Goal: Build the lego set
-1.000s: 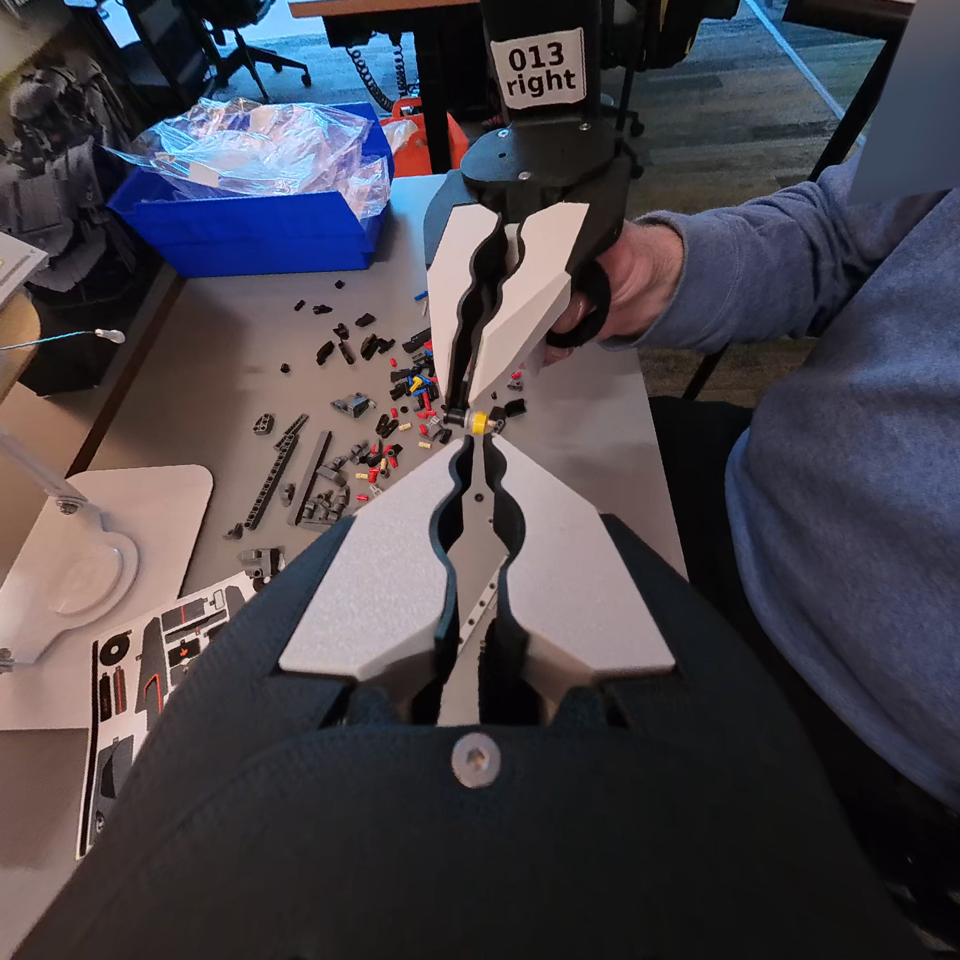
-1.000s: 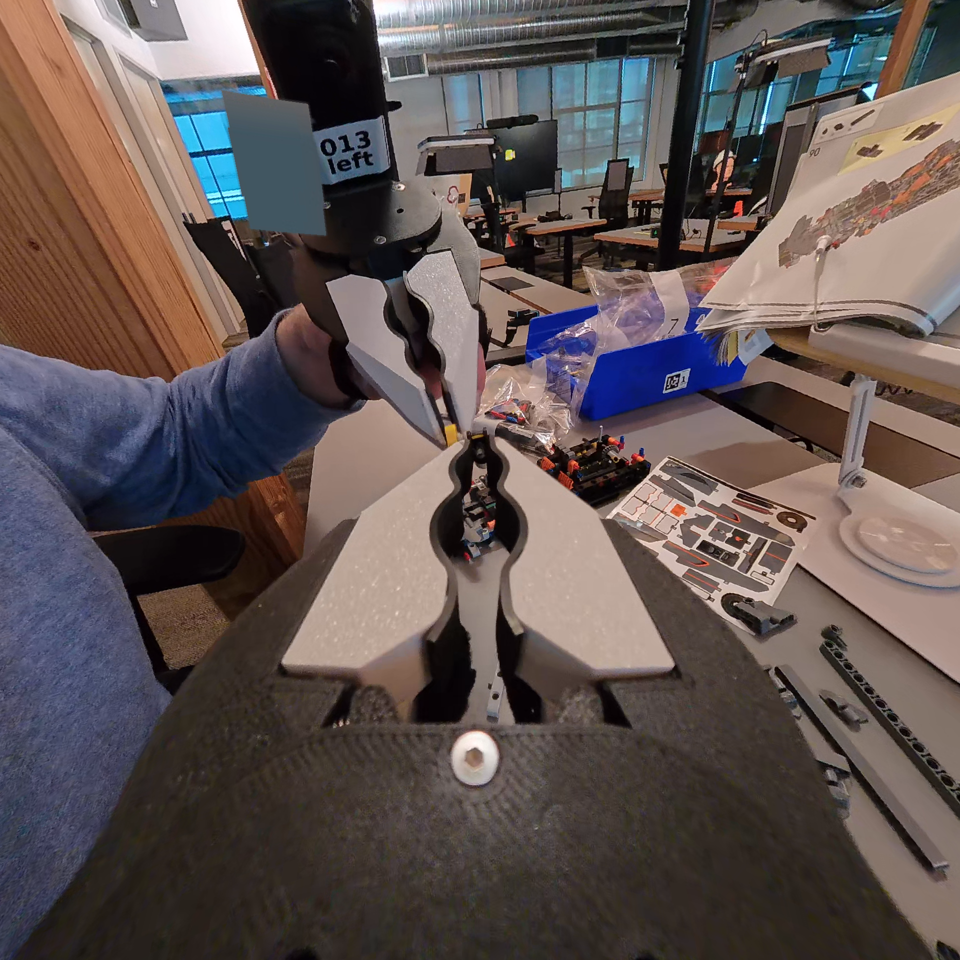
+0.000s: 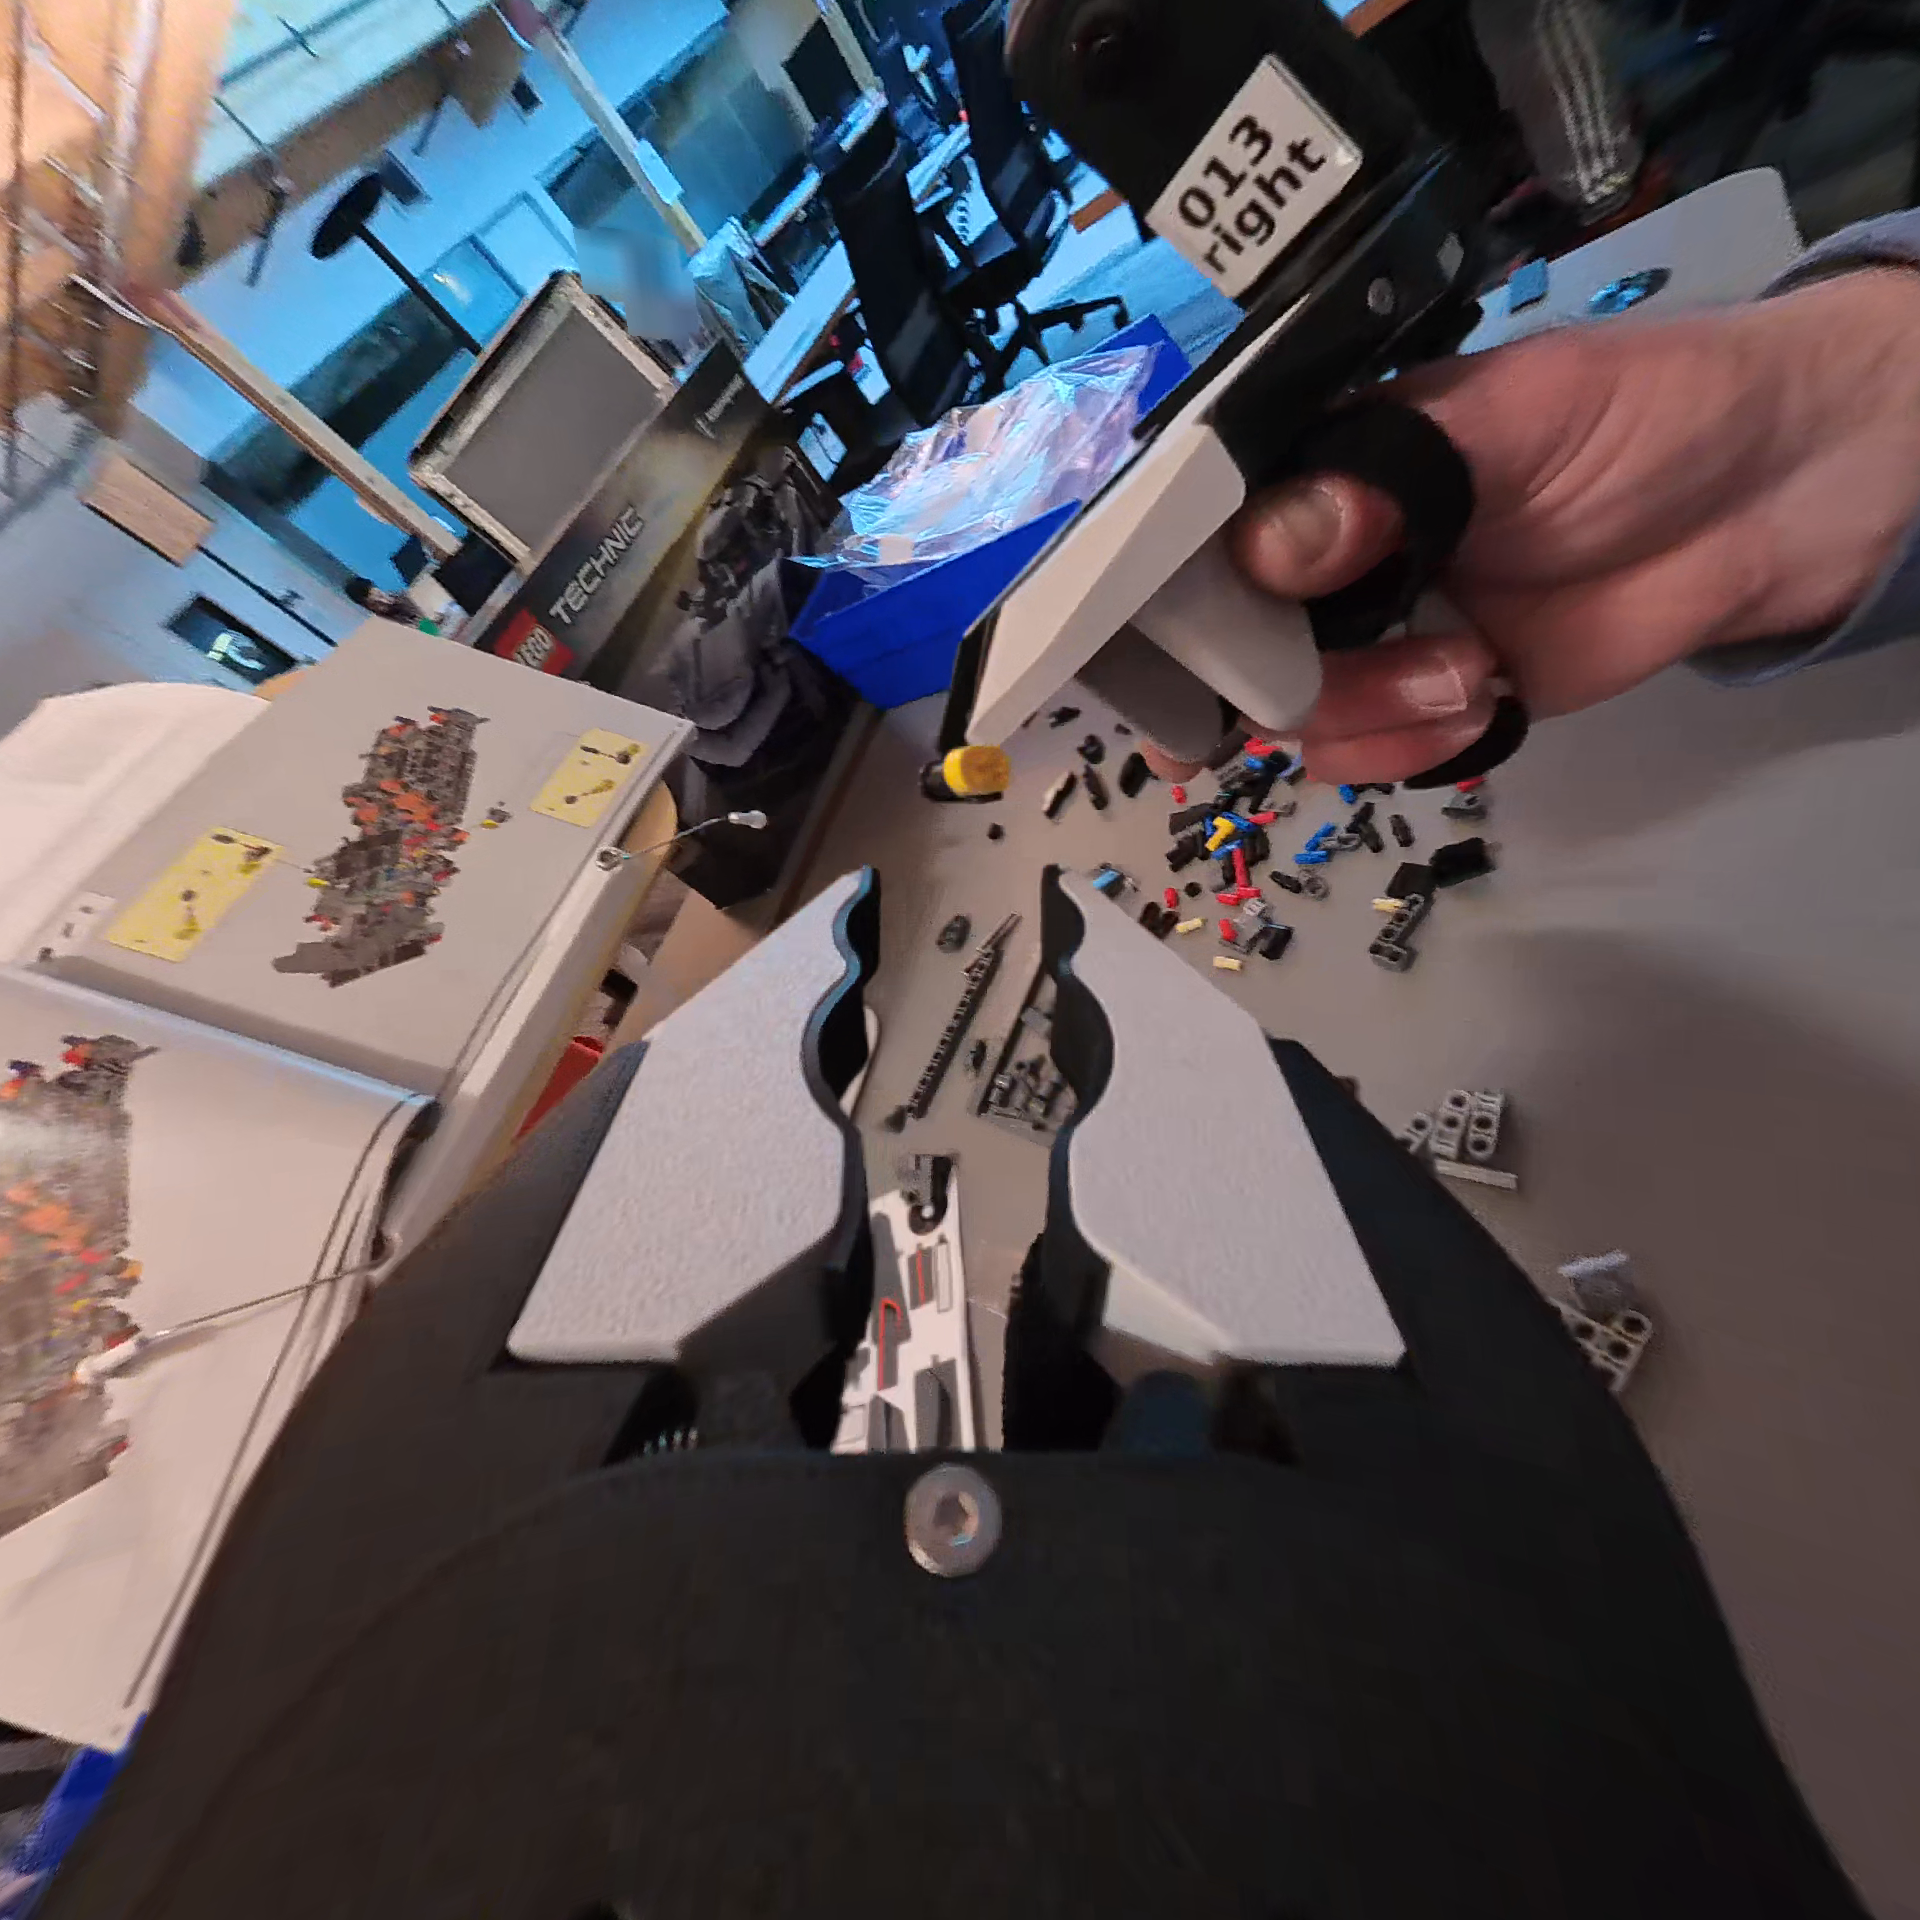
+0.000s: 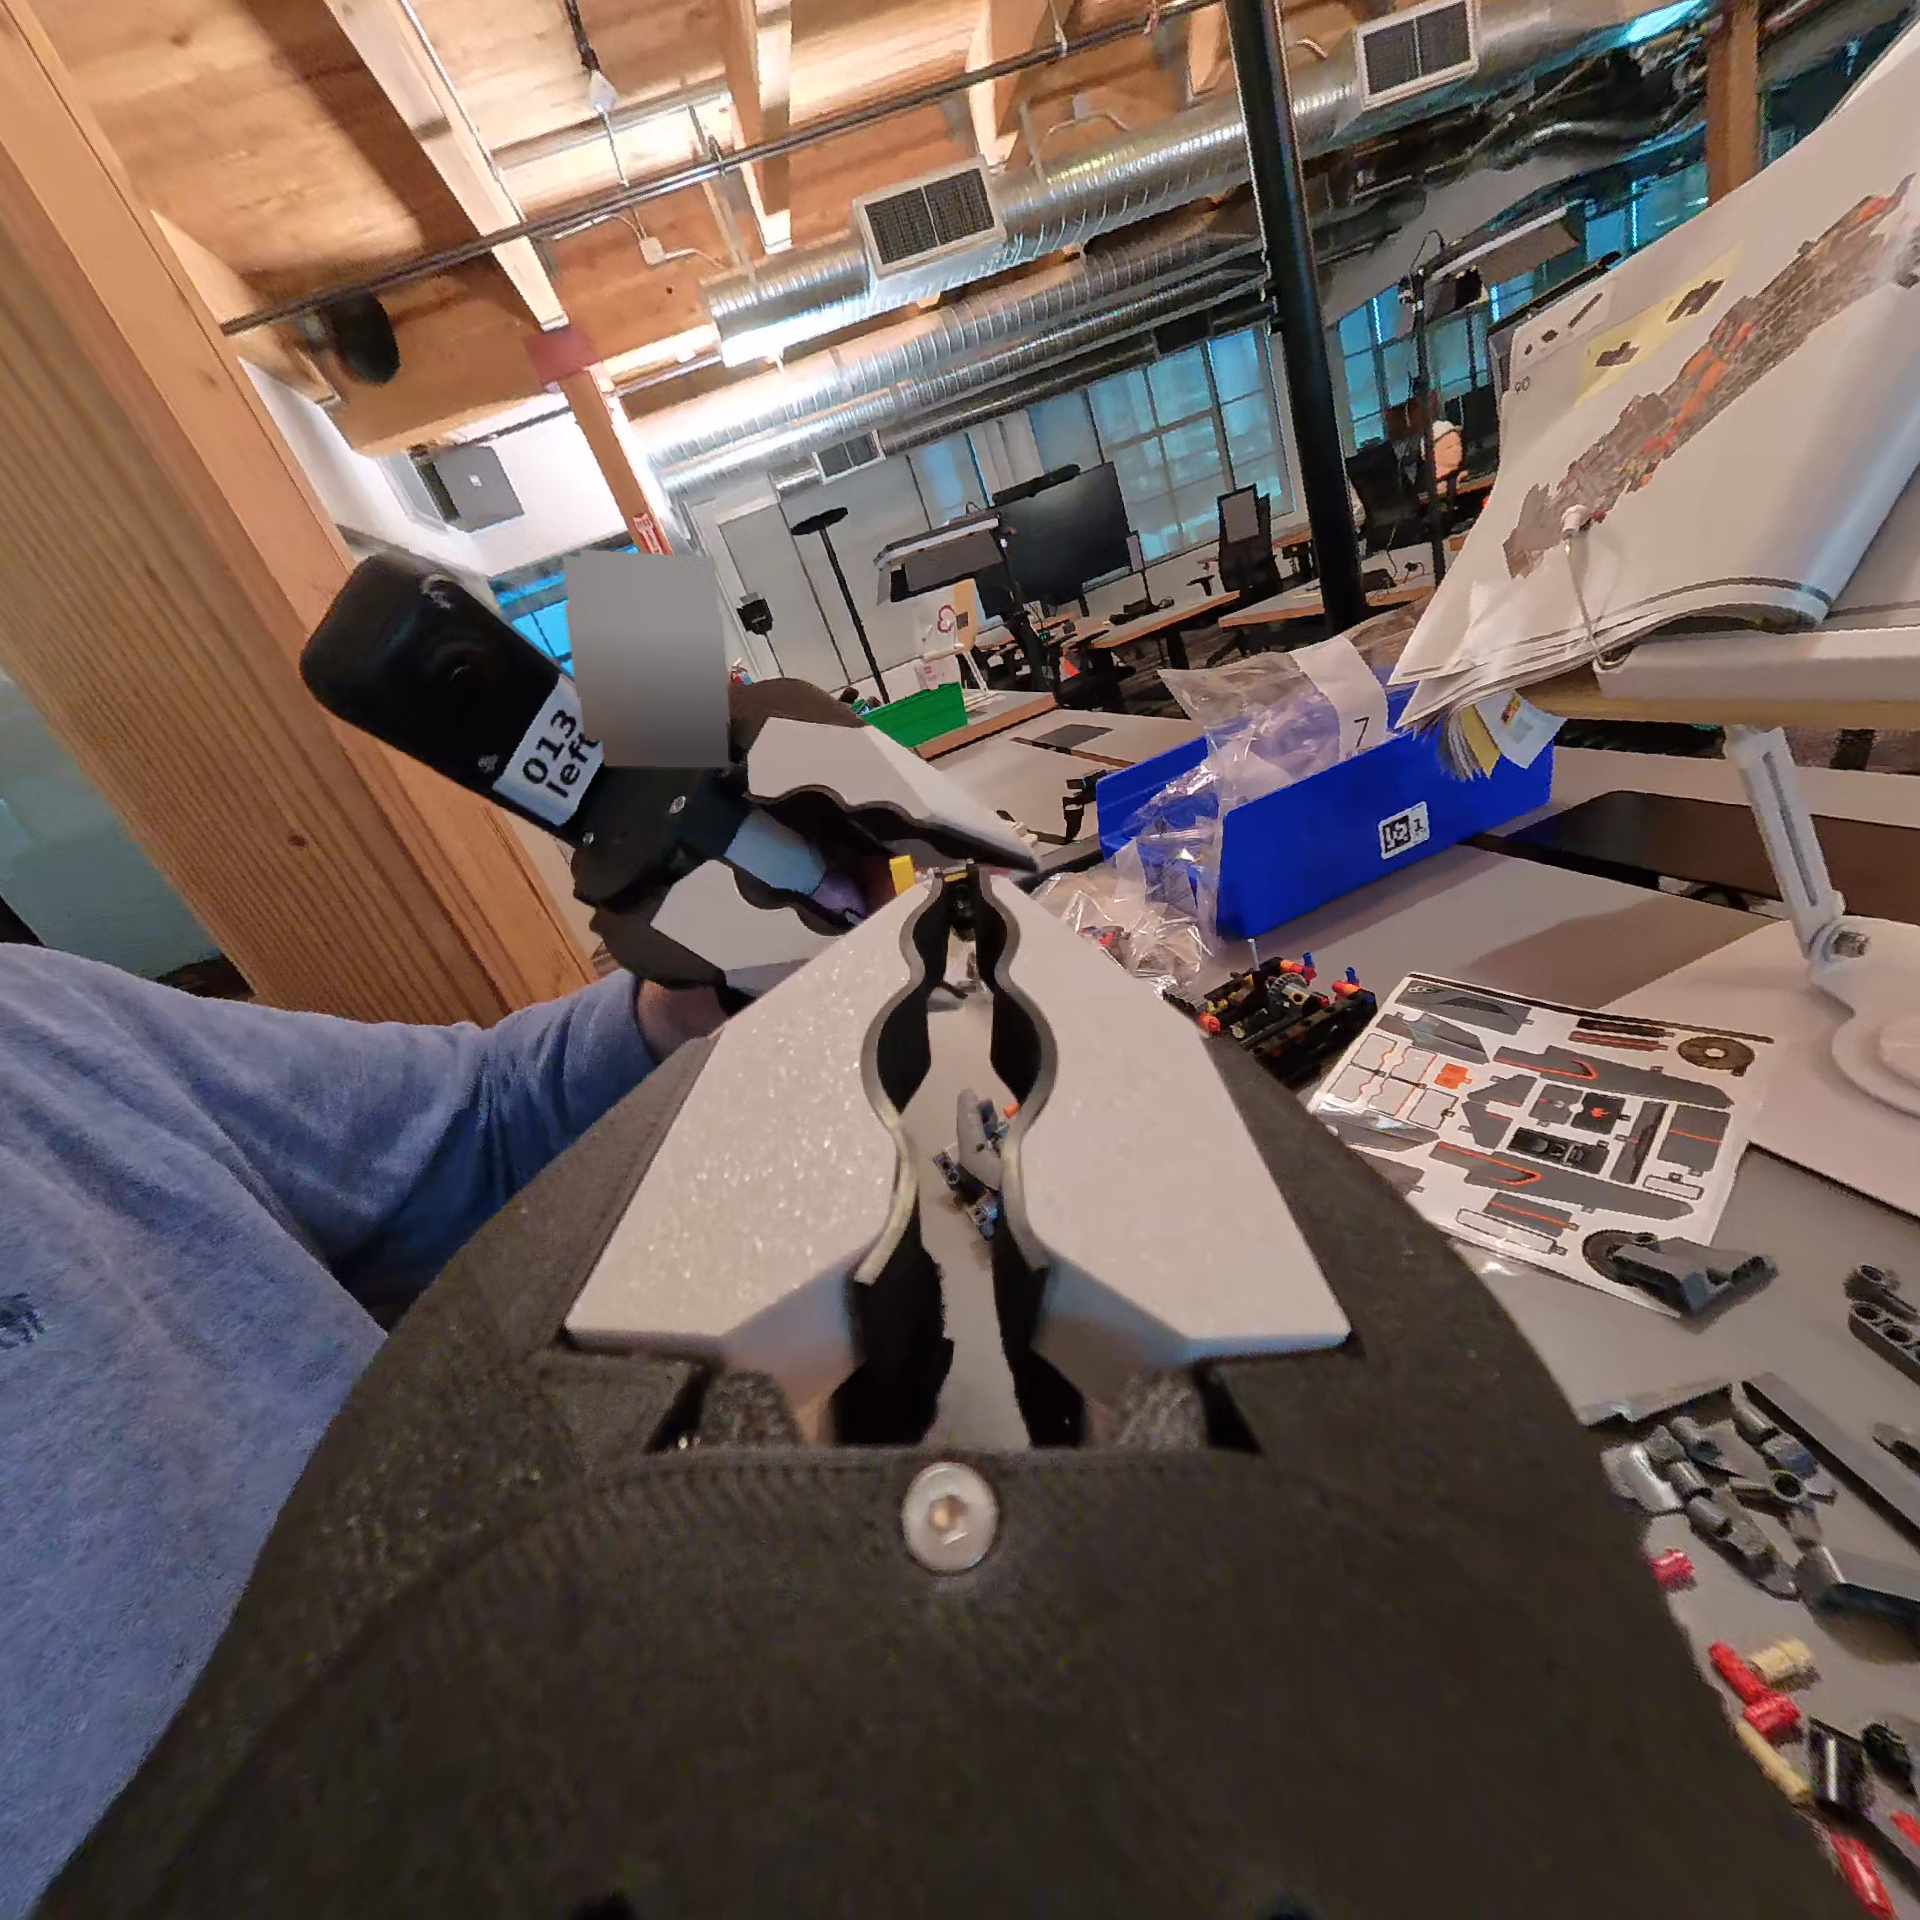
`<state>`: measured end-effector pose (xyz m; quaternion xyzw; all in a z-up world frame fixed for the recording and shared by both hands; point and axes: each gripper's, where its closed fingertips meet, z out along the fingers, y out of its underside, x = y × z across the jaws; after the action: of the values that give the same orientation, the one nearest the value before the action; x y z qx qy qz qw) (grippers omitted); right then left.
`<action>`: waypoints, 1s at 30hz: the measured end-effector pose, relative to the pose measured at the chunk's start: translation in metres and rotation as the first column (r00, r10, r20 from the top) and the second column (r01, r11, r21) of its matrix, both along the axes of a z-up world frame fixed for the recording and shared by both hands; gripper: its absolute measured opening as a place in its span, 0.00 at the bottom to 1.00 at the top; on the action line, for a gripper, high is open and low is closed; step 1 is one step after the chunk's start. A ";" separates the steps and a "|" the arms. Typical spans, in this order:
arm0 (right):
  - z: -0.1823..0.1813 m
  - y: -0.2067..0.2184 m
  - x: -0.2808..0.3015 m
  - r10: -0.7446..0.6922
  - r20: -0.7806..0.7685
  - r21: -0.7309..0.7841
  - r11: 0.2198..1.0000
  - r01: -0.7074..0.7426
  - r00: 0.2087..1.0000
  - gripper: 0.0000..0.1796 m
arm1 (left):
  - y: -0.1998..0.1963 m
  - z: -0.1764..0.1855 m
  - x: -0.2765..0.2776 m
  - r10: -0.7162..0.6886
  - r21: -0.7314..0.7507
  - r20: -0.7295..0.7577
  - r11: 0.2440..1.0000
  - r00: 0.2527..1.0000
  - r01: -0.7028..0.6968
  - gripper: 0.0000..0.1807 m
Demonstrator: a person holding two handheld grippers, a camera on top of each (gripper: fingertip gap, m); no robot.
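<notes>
1. Counter (image 3: 1662, 1039): a smooth grey slab, its far half littered with parts and its near half partly hidden behind each gripper's black textured body.
2. Instruction booklet (image 4: 1704, 457), propped open on a white stand at the counter's edge, its pages printed with dark and orange build pictures.
3. Blue plastic bin (image 4: 1330, 821), boxy and hard-walled, stuffed with crinkled clear bags (image 3: 997, 468), standing at the back of the counter.
4. Sticker sheet (image 4: 1538, 1122), flat and glossy, lying beside a half-built black assembly (image 4: 1278, 1008) with orange and red pins.
5. Left gripper (image 3: 956, 894): pale grainy fingers with wavy black inner edges stand well apart, holding nothing; long black beams (image 3: 956, 1029) lie on the counter beyond the gap.
6. Right gripper (image 4: 961, 883): fingers drawn together, pinching a small black piece capped by a yellow cylinder (image 3: 971, 771), held above the counter just ahead of the open left gripper.
7. Loose small pieces (image 3: 1257, 831): black, red, blue and tan pins scattered under the right hand (image 3: 1621, 520).
</notes>
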<state>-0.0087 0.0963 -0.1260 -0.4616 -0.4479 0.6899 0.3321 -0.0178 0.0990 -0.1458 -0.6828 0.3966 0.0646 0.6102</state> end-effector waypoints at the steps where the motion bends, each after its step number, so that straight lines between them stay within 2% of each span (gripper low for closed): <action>1: 0.000 0.000 0.000 0.002 -0.001 -0.008 1.000 -0.002 1.000 0.01 | 0.001 0.002 0.000 0.007 0.019 -0.005 1.000 1.000 -0.007 0.16; 15: -0.005 0.004 -0.002 0.031 -0.017 -0.100 0.994 -0.033 0.999 0.00 | 0.011 0.001 0.005 0.064 0.143 -0.104 0.989 0.992 -0.049 0.15; 30: -0.007 0.001 -0.004 0.050 -0.022 -0.127 0.991 -0.052 0.999 0.00 | 0.013 -0.001 0.008 0.083 0.170 -0.127 0.984 0.988 -0.061 0.08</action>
<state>-0.0125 0.0977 -0.1332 -0.4638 -0.4114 0.7297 0.2885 -0.0101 0.1125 -0.1472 -0.6380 0.4047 0.1648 0.6341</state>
